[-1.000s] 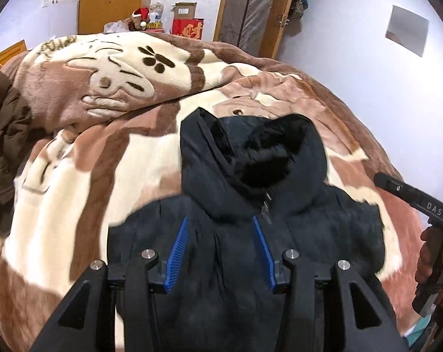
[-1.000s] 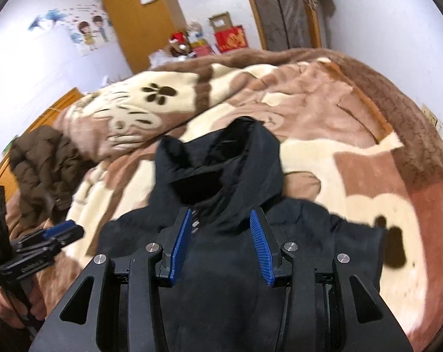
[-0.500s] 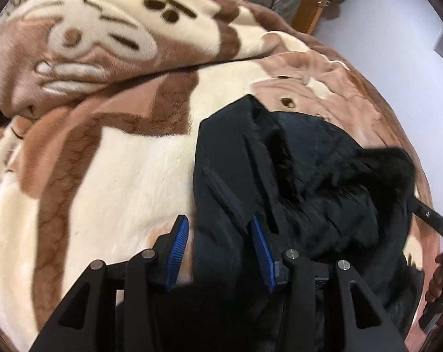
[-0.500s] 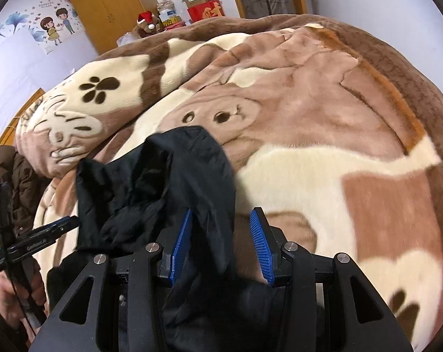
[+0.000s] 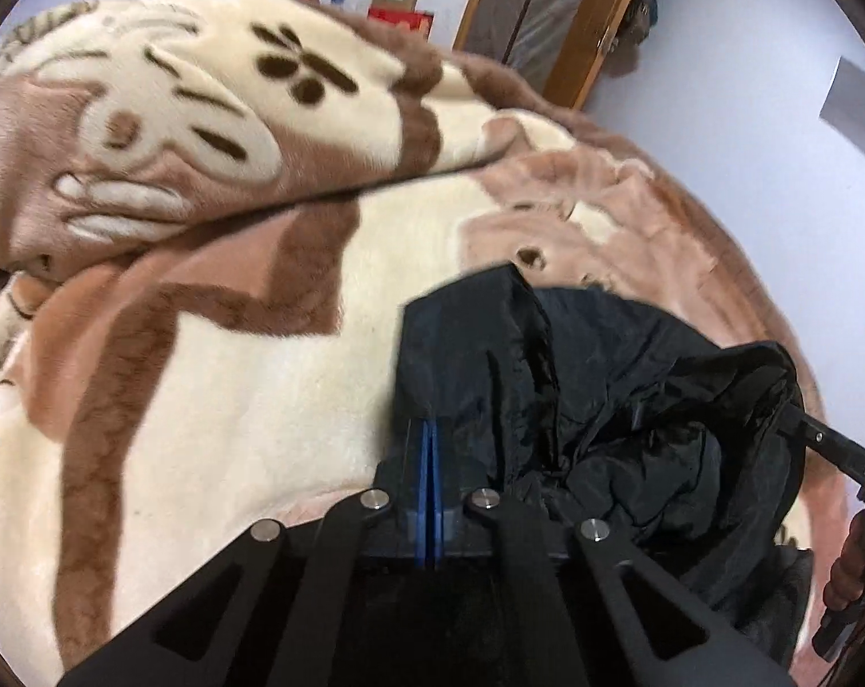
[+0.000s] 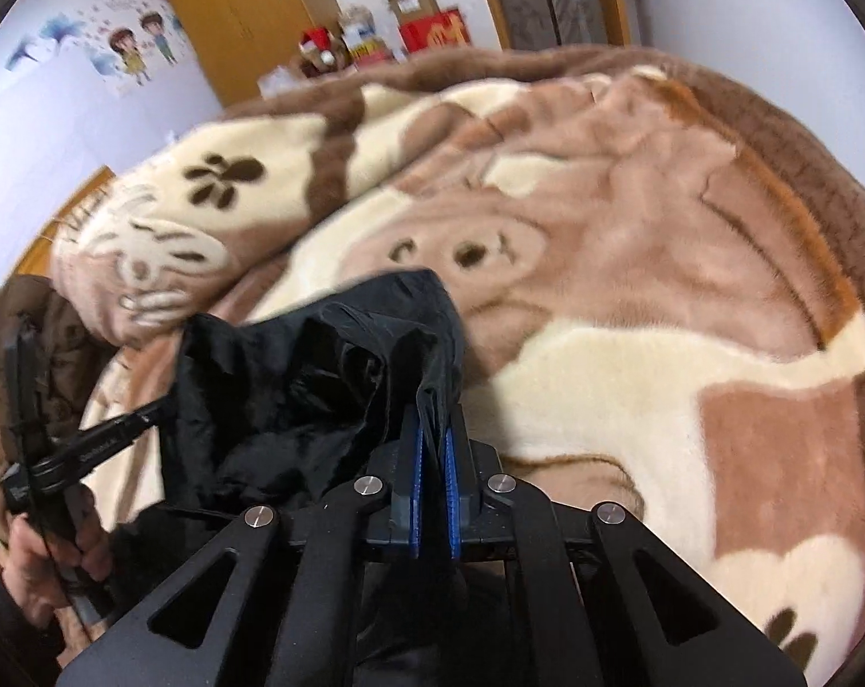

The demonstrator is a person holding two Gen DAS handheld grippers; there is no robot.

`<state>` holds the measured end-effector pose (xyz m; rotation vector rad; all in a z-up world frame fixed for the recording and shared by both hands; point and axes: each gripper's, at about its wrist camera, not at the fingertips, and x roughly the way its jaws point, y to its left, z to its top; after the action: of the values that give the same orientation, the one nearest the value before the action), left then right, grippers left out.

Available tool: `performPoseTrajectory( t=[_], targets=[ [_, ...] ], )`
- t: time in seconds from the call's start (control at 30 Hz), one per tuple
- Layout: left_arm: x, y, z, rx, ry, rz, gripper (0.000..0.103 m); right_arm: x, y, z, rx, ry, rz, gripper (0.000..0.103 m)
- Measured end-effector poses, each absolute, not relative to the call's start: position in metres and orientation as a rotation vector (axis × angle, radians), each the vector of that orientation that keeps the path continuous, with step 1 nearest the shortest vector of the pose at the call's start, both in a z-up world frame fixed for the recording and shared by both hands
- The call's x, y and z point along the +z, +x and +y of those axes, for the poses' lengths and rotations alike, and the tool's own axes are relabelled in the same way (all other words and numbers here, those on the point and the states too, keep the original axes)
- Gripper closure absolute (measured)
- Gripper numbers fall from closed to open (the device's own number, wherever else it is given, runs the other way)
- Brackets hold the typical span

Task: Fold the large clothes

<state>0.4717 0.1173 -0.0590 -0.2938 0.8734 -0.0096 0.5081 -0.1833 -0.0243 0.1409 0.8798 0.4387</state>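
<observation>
The plush cream-and-brown cartoon-print blanket [image 5: 249, 378] covers the whole bed, and everything here is placed against it. On its near half lies the black hooded padded jacket [image 5: 604, 401], which a second ago was spread flat with the hood laid open toward the far end of the blanket. Now the hood is lifted off the blanket and bunched, its two sides drawn up between the grippers, so the top of the garment is no longer lying open. In my judgement this starts the hood-down fold, bringing the hood back over the body.

The jacket's long axis runs from the near edge of the blanket toward its far end, with the hood still pointing away, toward the wardrobe side of the room.

The left gripper [image 5: 429, 458], spread half a second ago, now has its blue pads pressed onto the hood's left edge. The right gripper [image 6: 432, 452] likewise pinches a fold of black cloth on the hood's right edge.
</observation>
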Motion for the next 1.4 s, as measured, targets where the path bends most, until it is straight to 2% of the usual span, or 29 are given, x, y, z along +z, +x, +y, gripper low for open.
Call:
performPoseTrajectory(
  t=[0.2,0.33,0.47,0.73,0.8,0.87,1.07,1.17,1.27,1.4],
  targets=[
    [-0.006,0.395,0.115,-0.083,-0.321,0.728,0.103,0.017,0.430,-0.201,0.510,0.184,0.763,0.097],
    [0.010,0.333,0.114,-0.125,-0.352,0.669,0.103,0.024,0.372,-0.214,0.549,0.197,0.736,0.097],
    [-0.002,0.275,0.110,-0.136,-0.363,0.683,0.103,0.002,0.320,-0.225,0.552,0.198,0.792,0.097],
    [-0.060,0.211,0.109,-0.064,-0.349,0.882,0.102,-0.061,0.271,-0.240,0.473,0.181,0.997,0.096],
    [-0.063,0.194,0.113,-0.046,-0.348,0.902,0.102,-0.059,0.262,-0.251,0.468,0.197,0.994,0.094],
    [-0.061,0.178,0.119,-0.032,-0.349,0.902,0.102,-0.050,0.257,-0.260,0.457,0.206,0.972,0.087],
    [-0.019,0.177,0.115,-0.055,-0.336,0.811,0.102,-0.003,0.270,-0.250,0.462,0.214,0.858,0.086],
    [-0.007,0.194,0.089,-0.138,-0.309,0.780,0.101,-0.002,0.275,-0.221,0.510,0.190,0.843,0.086],
    [-0.026,0.210,0.060,-0.190,-0.275,0.816,0.101,-0.038,0.275,-0.190,0.532,0.110,0.927,0.086],
    [-0.092,0.221,0.033,-0.183,-0.232,0.972,0.101,-0.114,0.273,-0.170,0.471,-0.007,1.096,0.086]
  ],
)
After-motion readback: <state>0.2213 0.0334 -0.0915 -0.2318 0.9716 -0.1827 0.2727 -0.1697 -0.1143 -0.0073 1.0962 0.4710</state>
